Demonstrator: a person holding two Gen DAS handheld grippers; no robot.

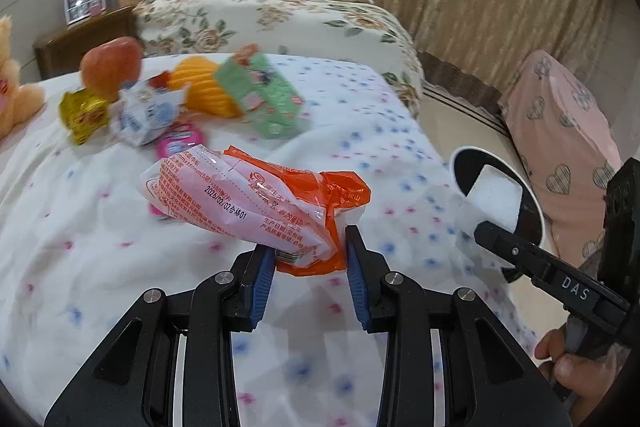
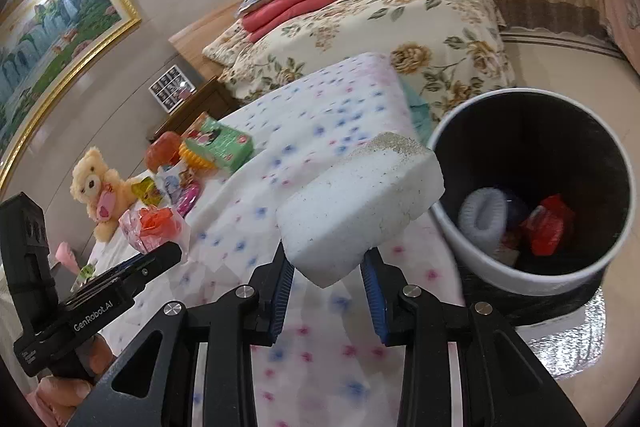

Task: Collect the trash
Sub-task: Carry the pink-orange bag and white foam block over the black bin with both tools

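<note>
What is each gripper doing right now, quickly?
Left gripper: shut on the orange and white plastic wrapper.
Right gripper: shut on the white foam block, near the trash bin.

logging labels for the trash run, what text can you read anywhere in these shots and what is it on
"2026/02/02合格01" on the orange and pink wrapper held in the left tongs.
"DAS" on the arm of the right tongs, seen from the left wrist.
"GenRobot.AI" on the arm of the left tongs, seen from the right wrist.
Other wrapper print, the green box and the snack packets: too small or blurred.
</note>
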